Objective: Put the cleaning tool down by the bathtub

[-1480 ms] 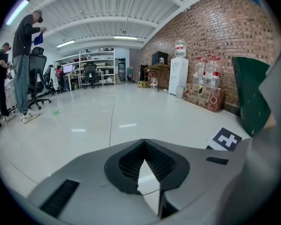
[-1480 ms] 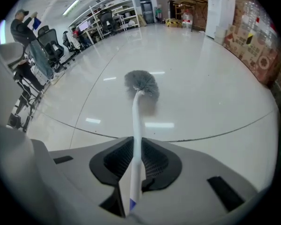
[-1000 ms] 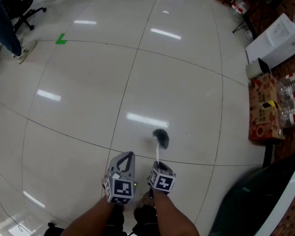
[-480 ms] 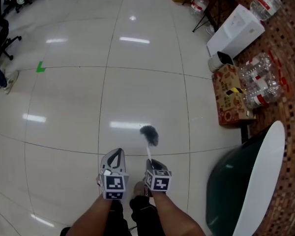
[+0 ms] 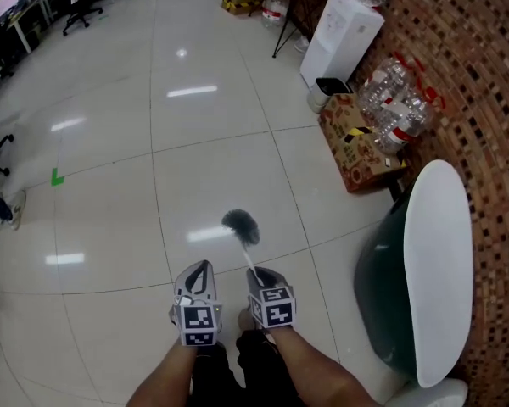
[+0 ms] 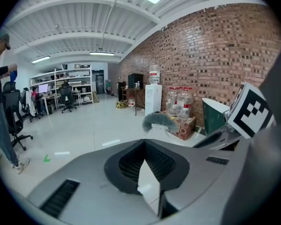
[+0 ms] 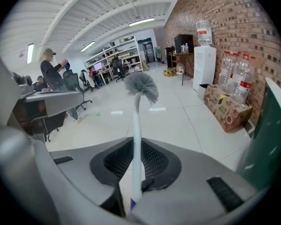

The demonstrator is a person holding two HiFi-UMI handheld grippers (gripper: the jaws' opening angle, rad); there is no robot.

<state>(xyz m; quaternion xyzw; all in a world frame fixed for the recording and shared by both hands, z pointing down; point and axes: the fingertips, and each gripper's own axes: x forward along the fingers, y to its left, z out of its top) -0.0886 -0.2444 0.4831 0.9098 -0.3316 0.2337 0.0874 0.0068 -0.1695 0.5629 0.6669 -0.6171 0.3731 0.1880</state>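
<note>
**Grey-bristled cleaning tool (image 5: 240,225) held above floor (image 5: 110,185) beside bathtub (image 5: 437,261)**

The cleaning tool, a brush with a slim white handle and a round tuft of grey bristles, was gripped by the right gripper (image 5: 259,275). Its jaws were pressed tight against the handle low down, as was seen plainly in the right gripper view. The handle was pointed forward and away from the person, and the bristled head was held out over the pale, glossy tiles, clear of them.

The left gripper (image 5: 199,271) was held just beside the right one, on the side away from the tub. Its jaws were drawn together at the tips, with only a narrow wedge of floor seen between the pads, and nothing was held in them.

The bathtub, white along its rim and dark green within, was seen to the person's right, near the brush but apart from it. Further along the brick wall (image 5: 467,75), a cardboard box (image 5: 356,147) was topped with packs of water bottles (image 5: 390,100), and a white water dispenser (image 5: 339,36) was stood beyond it. A small green mark (image 5: 58,176) was seen on the tiles well to the left.
</note>
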